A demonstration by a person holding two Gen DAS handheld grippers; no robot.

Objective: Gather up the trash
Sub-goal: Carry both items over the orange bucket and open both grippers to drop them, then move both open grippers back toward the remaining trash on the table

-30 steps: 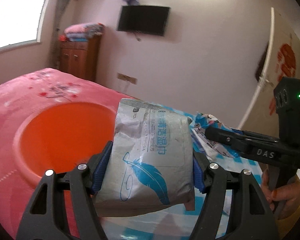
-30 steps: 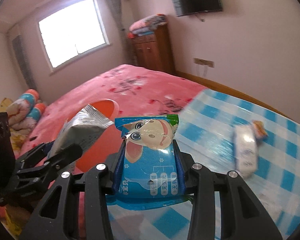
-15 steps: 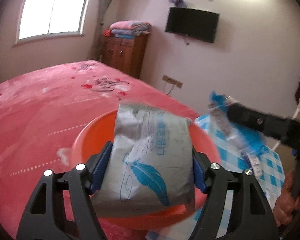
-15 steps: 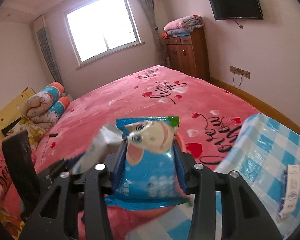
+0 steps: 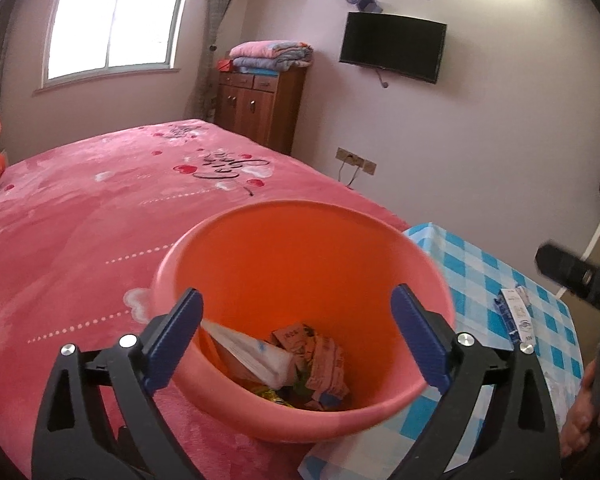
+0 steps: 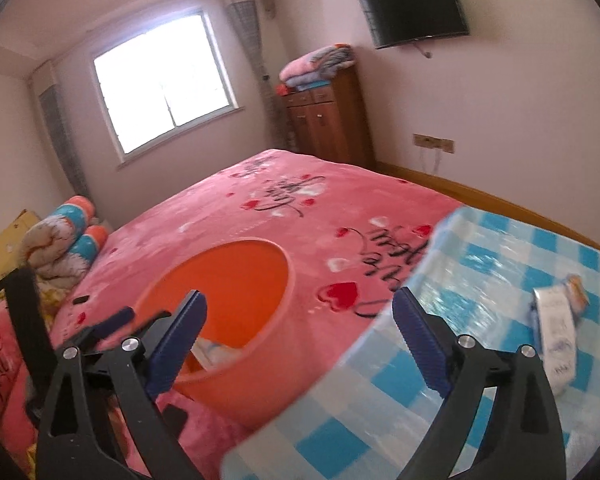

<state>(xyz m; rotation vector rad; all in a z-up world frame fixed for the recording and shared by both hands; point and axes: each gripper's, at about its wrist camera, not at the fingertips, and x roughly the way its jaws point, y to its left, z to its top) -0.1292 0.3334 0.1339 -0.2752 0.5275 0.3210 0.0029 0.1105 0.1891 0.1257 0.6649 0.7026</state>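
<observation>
right gripper (image 6: pixel 298 326) empty beside, seemingly, orange bin (image 6: pixel 236 280).

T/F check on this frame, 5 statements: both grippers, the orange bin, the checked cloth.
1. The left gripper is open with nothing between its pads. True; its jaws have just been opening.
2. The right gripper is shut on a blue packet. False: it is open and empty, its jaws have just been opening.
3. The orange bin holds trash. True: a white wipes pack and crumpled brown wrappers lie at its bottom.
4. The checked cloth has nothing on it. False: a white packet lies on it.
5. The bin stands on the wooden cabinet. False: it sits on the pink bedspread, beside the cloth.
</observation>
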